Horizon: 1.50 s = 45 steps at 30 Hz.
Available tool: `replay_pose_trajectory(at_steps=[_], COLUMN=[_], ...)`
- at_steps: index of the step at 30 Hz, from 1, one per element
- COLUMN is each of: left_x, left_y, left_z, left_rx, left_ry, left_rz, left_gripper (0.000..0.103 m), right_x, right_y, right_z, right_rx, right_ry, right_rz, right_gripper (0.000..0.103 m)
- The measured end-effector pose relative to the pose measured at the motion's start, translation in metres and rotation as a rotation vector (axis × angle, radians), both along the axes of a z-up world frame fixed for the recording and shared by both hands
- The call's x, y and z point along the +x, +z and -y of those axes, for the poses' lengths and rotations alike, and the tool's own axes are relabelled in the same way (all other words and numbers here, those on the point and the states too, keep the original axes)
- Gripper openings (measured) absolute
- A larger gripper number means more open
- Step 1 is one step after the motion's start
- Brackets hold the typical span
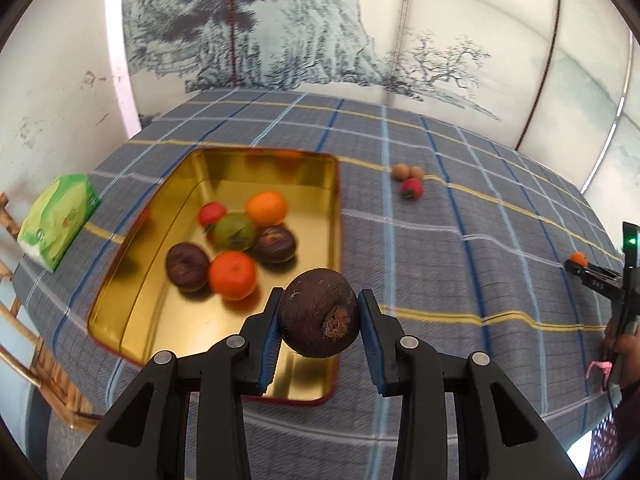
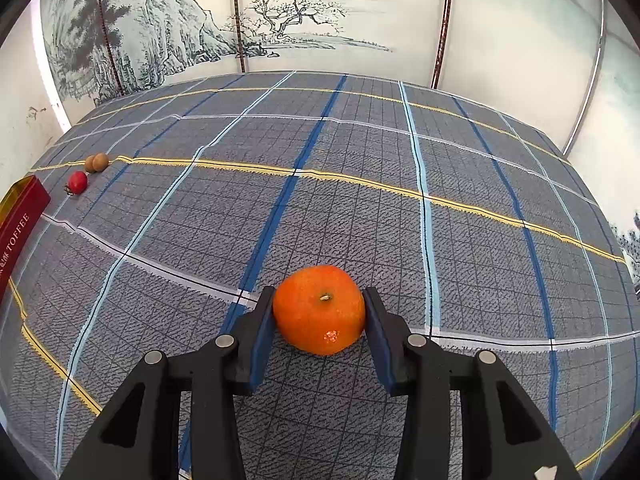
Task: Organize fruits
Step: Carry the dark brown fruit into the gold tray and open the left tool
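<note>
My left gripper (image 1: pixel 319 320) is shut on a dark purple round fruit (image 1: pixel 319 312) and holds it above the near right corner of the gold tin tray (image 1: pixel 132 280). The tray holds two oranges (image 1: pixel 233 275), two dark fruits (image 1: pixel 187 267), a green fruit (image 1: pixel 234 232) and a small red one (image 1: pixel 211 213). My right gripper (image 2: pixel 319 312) is shut on an orange (image 2: pixel 319 309) low over the checked cloth (image 2: pixel 360 184); it also shows at the right edge of the left wrist view (image 1: pixel 576 262).
A small red fruit (image 1: pixel 412 189) and two brown round fruits (image 1: pixel 406 171) lie on the cloth right of the tray; they also show in the right wrist view (image 2: pixel 77 182). A green tissue pack (image 1: pixel 58 222) lies left of the tray. A painted screen stands behind the table.
</note>
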<state>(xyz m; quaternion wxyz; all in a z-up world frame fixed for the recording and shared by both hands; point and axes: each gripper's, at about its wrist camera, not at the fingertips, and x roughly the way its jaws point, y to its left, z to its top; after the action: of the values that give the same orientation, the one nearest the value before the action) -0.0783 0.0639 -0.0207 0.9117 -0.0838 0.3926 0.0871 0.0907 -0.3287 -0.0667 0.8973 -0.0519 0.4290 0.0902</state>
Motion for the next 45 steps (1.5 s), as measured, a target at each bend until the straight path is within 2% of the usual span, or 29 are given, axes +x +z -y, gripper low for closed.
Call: replay_pose_trajectory(at_steps=[12,17,34,45], left_x=[-0.028,-0.03,-0.006,0.001], left_y=[-0.011,-0.012,-0.023,-0.031], left_z=[-0.075,-0.092,-0.091,-0.085], left_rx=[0.012,0.0,-0.007,0.035], left_ry=[0.149,0.171,0.131,0.122], left_rz=[-0.019,-0.014,-0.038,-0.042], left_gripper=[0.037,0.037,0.037,0.038], right_x=[0.0,-0.001,-0.001,0.0], right_y=[0.0,0.0,0.0,-0.001], right_z=[0.0,0.0,-0.001,-0.001], right_rx=[0.002,0.001,0.0,-0.003], right_ry=[0.0,0.0,-0.001,0.0], right_rz=[0.0,0.0,0.001,0.001], right_gripper=[0.04,0.041,0.041,0.04])
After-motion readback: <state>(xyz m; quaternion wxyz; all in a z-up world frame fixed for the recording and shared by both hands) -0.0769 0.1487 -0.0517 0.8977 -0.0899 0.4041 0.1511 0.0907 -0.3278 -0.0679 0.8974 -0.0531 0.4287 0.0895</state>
